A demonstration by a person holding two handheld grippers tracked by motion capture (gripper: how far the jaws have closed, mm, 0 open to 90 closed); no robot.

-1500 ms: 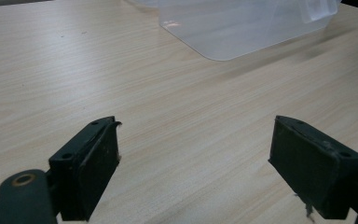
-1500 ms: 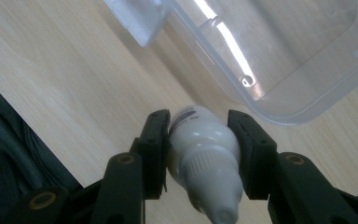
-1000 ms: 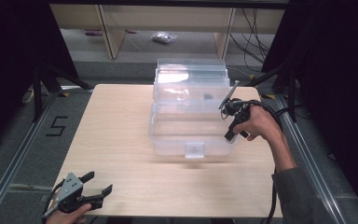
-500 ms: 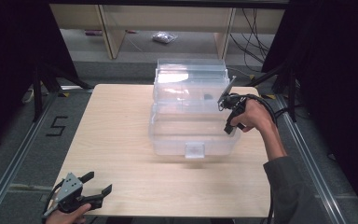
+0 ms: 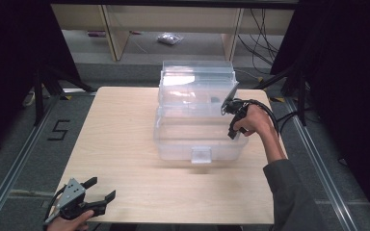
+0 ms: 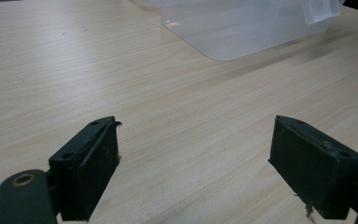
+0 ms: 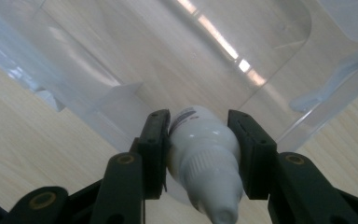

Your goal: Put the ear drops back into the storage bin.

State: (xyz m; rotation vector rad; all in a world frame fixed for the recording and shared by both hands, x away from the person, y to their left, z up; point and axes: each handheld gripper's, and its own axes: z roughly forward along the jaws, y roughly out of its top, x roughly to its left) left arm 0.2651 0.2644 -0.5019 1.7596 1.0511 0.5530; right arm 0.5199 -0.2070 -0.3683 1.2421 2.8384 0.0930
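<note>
**A:** At the near left corner of the table (image 5: 125, 130), what is the left gripper (image 5: 99, 190) doing?

**B:** It rests low at the table's edge, the hand under it, jaws spread wide with nothing between them. In the left gripper view the two black pads (image 6: 91, 172) stand well apart over bare wood, pointing toward the clear bin (image 6: 242, 28).

**A:** And at centre?

**B:** The bin (image 5: 197, 125) sits on the far half of the table, open at the top.

**A:** The right side?

**B:** The person's forearm reaches forward from the near right corner, the sleeve (image 5: 289, 192) bent at the elbow. The right gripper (image 5: 227, 103) is at the bin's right rim, tilted toward the inside. Its jaws are clamped on a small white bottle (image 7: 204, 149), cap toward the camera, held over the bin's interior.
</note>
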